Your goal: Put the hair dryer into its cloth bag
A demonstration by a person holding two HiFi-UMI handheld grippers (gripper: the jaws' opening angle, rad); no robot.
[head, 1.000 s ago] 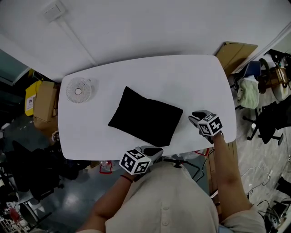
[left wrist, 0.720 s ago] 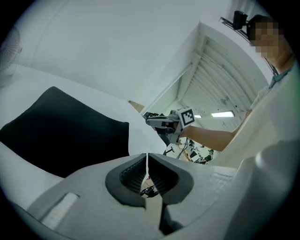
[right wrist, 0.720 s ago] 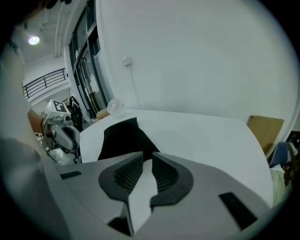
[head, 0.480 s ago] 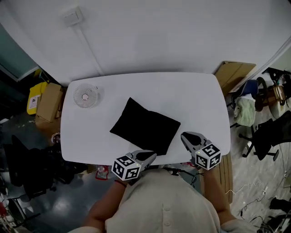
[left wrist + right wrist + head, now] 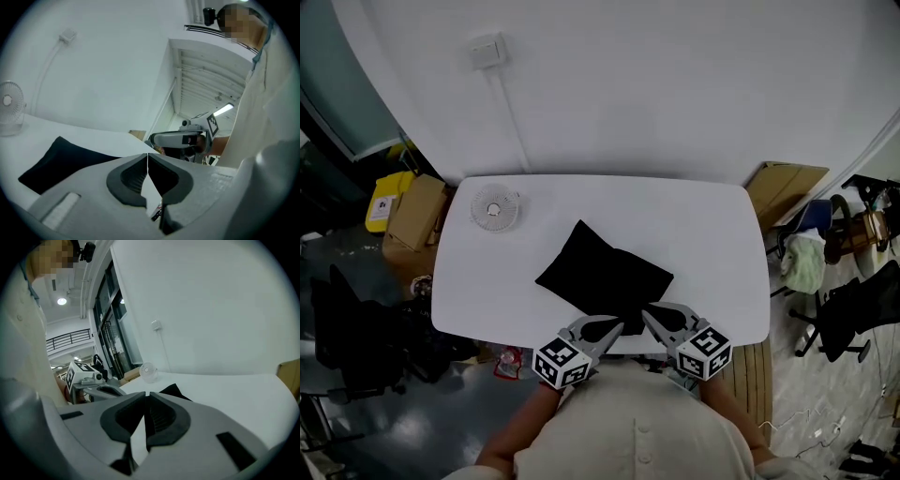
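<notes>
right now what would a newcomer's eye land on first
The black cloth bag lies central on the white table, a small white fan at its far left corner. At the near edge the left gripper is shut, empty; the right gripper has just been closing on nothing.

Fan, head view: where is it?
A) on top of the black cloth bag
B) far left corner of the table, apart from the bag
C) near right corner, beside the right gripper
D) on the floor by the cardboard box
B: the small white fan stands at the far left corner of the white table, with bare tabletop between it and the black cloth bag lying mid-table.
</notes>
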